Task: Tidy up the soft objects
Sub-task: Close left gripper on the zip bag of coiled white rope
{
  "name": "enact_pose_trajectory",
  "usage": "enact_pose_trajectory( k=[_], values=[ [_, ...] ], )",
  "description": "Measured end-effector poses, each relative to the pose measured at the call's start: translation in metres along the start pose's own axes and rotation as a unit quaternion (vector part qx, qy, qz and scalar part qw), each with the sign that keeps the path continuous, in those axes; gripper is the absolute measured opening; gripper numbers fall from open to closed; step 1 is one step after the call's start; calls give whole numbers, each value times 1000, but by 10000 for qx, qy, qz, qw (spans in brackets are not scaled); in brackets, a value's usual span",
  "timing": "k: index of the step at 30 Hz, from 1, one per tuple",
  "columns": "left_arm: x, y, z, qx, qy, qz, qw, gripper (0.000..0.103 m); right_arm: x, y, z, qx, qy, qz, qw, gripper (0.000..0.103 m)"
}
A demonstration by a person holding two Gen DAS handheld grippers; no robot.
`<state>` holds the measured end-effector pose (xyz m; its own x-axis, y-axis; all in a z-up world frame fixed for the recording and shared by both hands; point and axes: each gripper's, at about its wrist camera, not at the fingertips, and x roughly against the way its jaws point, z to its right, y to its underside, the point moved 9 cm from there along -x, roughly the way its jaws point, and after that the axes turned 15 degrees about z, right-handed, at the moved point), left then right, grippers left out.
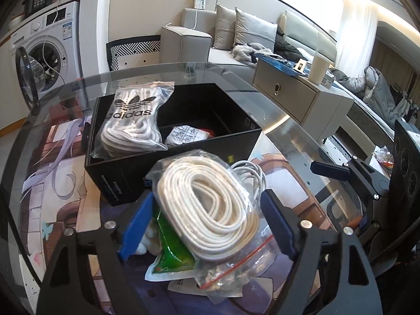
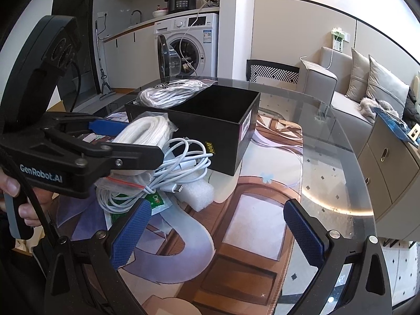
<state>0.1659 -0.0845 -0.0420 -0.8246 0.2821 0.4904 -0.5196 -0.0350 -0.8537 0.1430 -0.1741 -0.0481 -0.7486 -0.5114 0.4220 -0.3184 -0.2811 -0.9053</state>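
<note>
left claw (image 1: 207, 223) is pinching the bagged rope coil (image 1: 210, 210) right by the black box (image 1: 231, 144), right claw (image 2: 218, 233) spread wide, holding nothing

The left hand-held gripper (image 1: 207, 225) straddles a bagged rope coil (image 1: 212, 210), its blue pads on either side; contact is unclear. A green packet (image 1: 173, 257) lies beneath. Beyond, a black box (image 1: 236, 141) on the glass tabletop (image 1: 302, 136) holds an Adidas bag (image 1: 131, 120).
</note>
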Motion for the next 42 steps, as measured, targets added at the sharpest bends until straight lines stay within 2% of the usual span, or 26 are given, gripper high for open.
enact_pose_trajectory(
  k=[5,16,29,33,42],
  values=[
    [2,0,1,-2,37,48,10000,71,0,1,1,-7,5,-6,10000,102],
    [9,-2,-2,6,168,118,9998,37,0,1,2,-5,10,5,10000,102],
    [33,-8,-12,25,183,383,9991,34,2,-2,3,-60,-3,47,10000,102],
    [41,-10,-22,-99,-53,499,9987,34,1,-3,0,-94,-39,58,9999,102],
    [53,-10,-40,-67,-217,618,9978,34,-4,-5,-10,-321,-194,38,9993,102]
  ],
)
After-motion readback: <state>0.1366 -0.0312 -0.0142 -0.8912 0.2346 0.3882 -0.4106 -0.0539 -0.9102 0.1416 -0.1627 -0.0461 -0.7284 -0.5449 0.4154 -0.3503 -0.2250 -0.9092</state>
